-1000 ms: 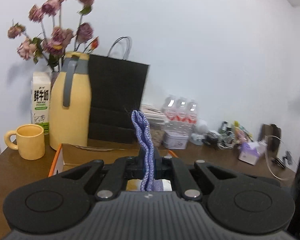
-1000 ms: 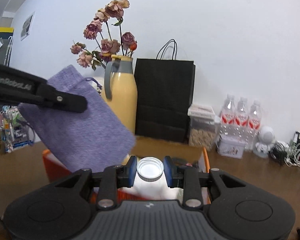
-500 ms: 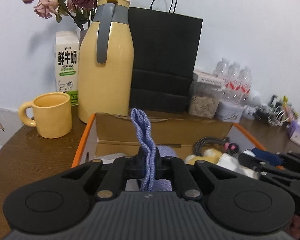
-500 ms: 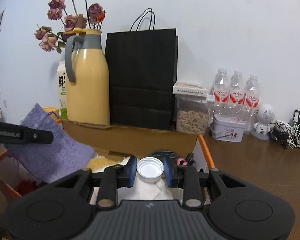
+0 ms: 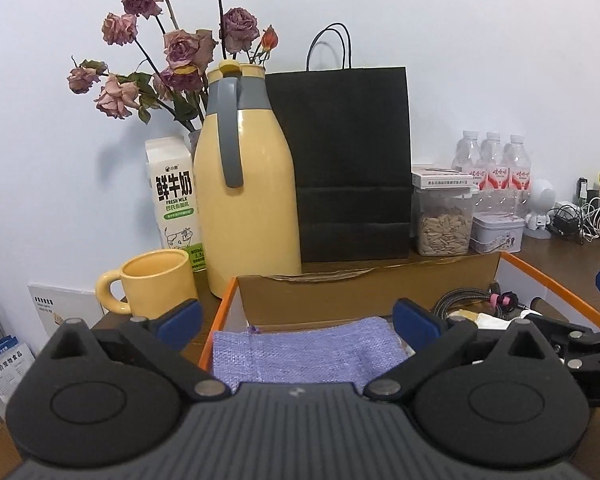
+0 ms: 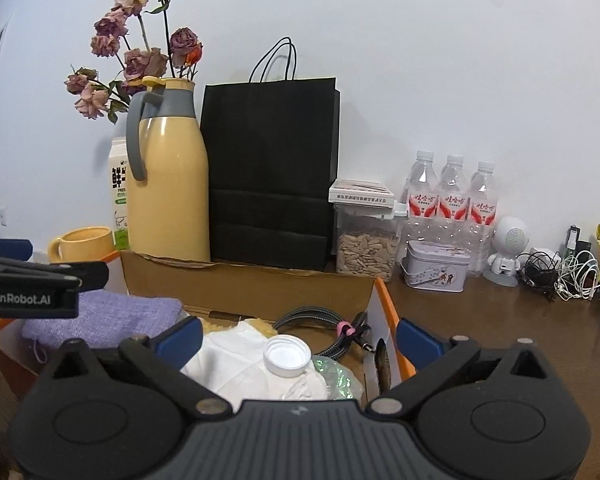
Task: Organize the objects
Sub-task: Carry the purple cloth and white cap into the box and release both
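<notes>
A purple woven pouch (image 5: 308, 356) lies flat in the orange-rimmed cardboard box (image 5: 220, 312). My left gripper (image 5: 298, 320) hangs just over it, its jaws opening wide; the blue pads (image 5: 180, 318) stand clear of the pouch on both sides. In the right wrist view a white-capped bottle (image 6: 287, 356) rests on white wrapping inside the box (image 6: 384, 292). My right gripper (image 6: 298, 340) is over it with jaws opening, and neither pad touches the cap. The pouch (image 6: 100, 318) shows at the left there, under the left gripper's finger (image 6: 28, 284).
Behind the box stand a yellow thermos jug (image 5: 248, 184), a black paper bag (image 5: 348, 160), a milk carton (image 5: 176, 204), a yellow mug (image 5: 152, 284) and dried roses. A seed jar (image 6: 366, 240), a tin (image 6: 436, 266), water bottles and tangled cables (image 6: 560, 276) sit to the right. A braided cable (image 6: 320, 320) lies in the box.
Both grippers came down over the box and opened. The left let go of the pouch, which now lies flat; the right released the white-capped bottle.
</notes>
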Available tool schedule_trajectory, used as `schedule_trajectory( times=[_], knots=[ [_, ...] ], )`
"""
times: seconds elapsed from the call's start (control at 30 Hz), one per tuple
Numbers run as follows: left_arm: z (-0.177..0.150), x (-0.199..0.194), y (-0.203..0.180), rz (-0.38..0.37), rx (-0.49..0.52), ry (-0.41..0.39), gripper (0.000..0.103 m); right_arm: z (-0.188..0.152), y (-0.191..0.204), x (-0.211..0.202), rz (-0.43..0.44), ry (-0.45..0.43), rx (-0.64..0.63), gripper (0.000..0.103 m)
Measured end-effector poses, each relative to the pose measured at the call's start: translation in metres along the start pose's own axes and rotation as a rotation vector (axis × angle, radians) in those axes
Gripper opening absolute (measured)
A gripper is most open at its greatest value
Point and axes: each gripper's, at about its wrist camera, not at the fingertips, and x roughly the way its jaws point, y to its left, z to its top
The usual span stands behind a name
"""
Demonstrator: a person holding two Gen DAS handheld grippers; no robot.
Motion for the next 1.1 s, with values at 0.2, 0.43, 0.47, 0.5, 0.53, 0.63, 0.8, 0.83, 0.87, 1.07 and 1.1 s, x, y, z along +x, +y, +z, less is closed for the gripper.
schedule_trajectory(
  times=[0.2,0.43,0.47,0.5,0.53,0.63,0.8,0.83,0.87,1.07,1.1],
  knots=[
    [-0.001,-0.003,0.001,-0.011,-0.006,-0.005,0.103,0.001,0.000,-0.003,-0.005,-0.007,0.002,0.103],
    [0.000,-0.008,0.005,-0.011,-0.027,-0.022,0.103,0.002,0.000,-0.011,-0.004,-0.026,0.003,0.103],
    [0.000,-0.010,0.006,-0.010,-0.030,-0.027,0.103,0.002,-0.001,-0.012,-0.004,-0.029,0.003,0.103],
    [0.001,-0.011,0.008,-0.010,-0.035,-0.031,0.103,0.003,-0.001,-0.014,-0.004,-0.032,0.002,0.103],
    [0.001,-0.014,0.009,-0.010,-0.040,-0.036,0.103,0.003,-0.002,-0.016,-0.005,-0.035,0.003,0.103],
    [0.002,-0.021,0.013,-0.013,-0.054,-0.050,0.103,0.003,-0.004,-0.022,-0.007,-0.046,0.002,0.103],
    [0.002,-0.036,0.021,-0.024,-0.073,-0.072,0.103,0.001,-0.005,-0.036,-0.002,-0.067,-0.011,0.103],
    [0.001,-0.039,0.023,-0.028,-0.076,-0.076,0.103,0.000,-0.005,-0.039,0.001,-0.070,-0.015,0.103],
    [0.001,-0.042,0.024,-0.033,-0.078,-0.078,0.103,-0.001,-0.005,-0.041,0.003,-0.072,-0.018,0.103],
    [-0.009,-0.058,0.029,-0.062,-0.068,-0.066,0.103,-0.009,-0.004,-0.055,0.016,-0.073,-0.036,0.103],
    [-0.011,-0.060,0.029,-0.074,-0.064,-0.060,0.103,-0.012,-0.004,-0.058,0.019,-0.069,-0.039,0.103]
  ],
)
